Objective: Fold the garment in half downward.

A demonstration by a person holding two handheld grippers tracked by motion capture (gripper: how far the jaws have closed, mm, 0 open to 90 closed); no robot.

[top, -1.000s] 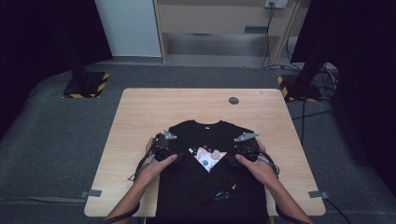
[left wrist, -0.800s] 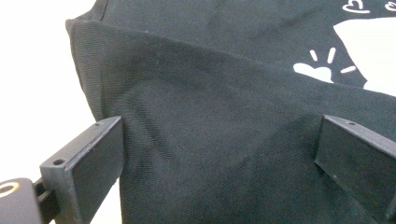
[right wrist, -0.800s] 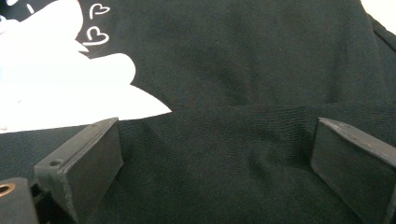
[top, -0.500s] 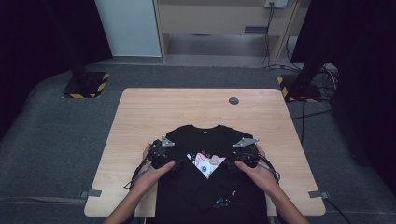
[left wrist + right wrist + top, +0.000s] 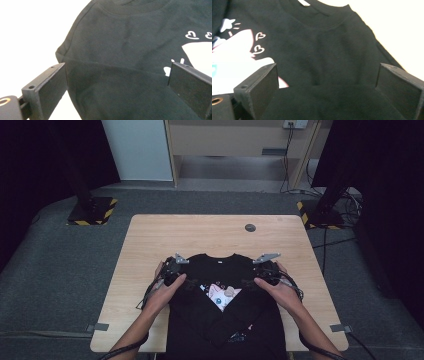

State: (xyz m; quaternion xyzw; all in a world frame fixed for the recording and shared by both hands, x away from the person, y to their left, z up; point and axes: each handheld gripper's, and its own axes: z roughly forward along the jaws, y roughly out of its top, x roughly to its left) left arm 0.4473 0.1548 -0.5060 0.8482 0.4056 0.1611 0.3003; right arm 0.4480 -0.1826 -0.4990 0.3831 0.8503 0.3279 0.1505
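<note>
Black sweatshirt [image 5: 225, 320] lying at the surface's [image 5: 150, 240] near edge, left gripper [image 5: 171, 272] and right gripper [image 5: 265, 272] hovering over its shoulders, both sets of jaws standing wide apart, clasping nothing.

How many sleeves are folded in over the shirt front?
2. The left sleeve lies folded in from the left shoulder across the black shirt, the right sleeve from the right shoulder; they meet below the print. Both claws, left and right, stand open.
</note>
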